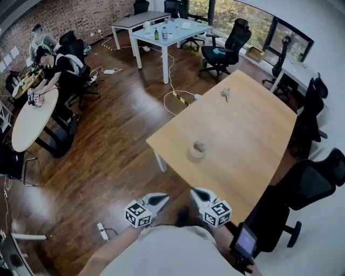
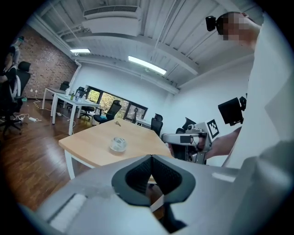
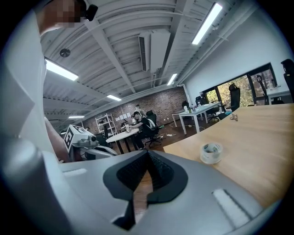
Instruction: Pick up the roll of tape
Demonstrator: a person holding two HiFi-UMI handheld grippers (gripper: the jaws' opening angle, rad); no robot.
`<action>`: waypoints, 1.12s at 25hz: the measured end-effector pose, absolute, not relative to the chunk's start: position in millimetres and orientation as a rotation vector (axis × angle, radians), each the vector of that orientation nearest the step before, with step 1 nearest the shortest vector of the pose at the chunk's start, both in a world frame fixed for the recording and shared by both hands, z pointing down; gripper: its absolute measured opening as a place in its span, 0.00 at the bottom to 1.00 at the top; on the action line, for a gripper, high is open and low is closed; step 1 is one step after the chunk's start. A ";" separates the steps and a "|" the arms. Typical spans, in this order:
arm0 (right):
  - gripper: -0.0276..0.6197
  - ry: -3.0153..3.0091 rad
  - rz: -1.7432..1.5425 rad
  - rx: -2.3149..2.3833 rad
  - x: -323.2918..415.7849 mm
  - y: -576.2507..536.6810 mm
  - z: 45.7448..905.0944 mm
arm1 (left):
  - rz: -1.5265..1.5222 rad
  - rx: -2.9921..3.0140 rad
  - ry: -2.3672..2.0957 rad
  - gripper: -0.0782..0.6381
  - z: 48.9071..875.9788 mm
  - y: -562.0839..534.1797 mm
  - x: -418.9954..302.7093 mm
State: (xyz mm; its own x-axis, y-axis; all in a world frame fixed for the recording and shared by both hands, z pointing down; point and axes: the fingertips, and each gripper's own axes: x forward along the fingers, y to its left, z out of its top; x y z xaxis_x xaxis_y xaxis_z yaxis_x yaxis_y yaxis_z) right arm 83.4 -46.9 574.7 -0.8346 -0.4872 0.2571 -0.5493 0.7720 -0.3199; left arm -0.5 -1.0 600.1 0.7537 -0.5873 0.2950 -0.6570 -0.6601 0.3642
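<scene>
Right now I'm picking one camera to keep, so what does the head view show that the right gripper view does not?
Only the head view: the white power strip on the dark wooden floor, and the white leg of the light wooden table. Only the right gripper view: the white ceiling's strip lights and the dark pads inside the right gripper's shut, empty jaws. Both: the clear roll of tape lying untouched on that table, and the red brick wall.
</scene>
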 end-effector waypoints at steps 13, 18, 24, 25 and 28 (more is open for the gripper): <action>0.05 -2.756 0.570 0.887 138.2 -130.9 579.9 | 0.227 2.510 -0.960 0.12 593.8 -74.8 33.7; 0.05 -2.735 0.598 0.893 145.4 -159.8 580.9 | 0.200 2.483 -1.006 0.12 592.7 -85.0 25.3; 0.05 -2.607 0.536 0.749 130.7 -161.9 603.9 | 0.187 2.431 -0.993 0.12 604.4 -84.4 11.1; 0.05 -2.586 0.529 0.715 128.2 -162.7 608.2 | 0.187 2.433 -0.982 0.12 604.5 -88.4 10.4; 0.05 -2.515 0.486 0.656 122.2 -169.2 620.0 | 0.184 2.456 -0.944 0.12 602.9 -102.1 8.6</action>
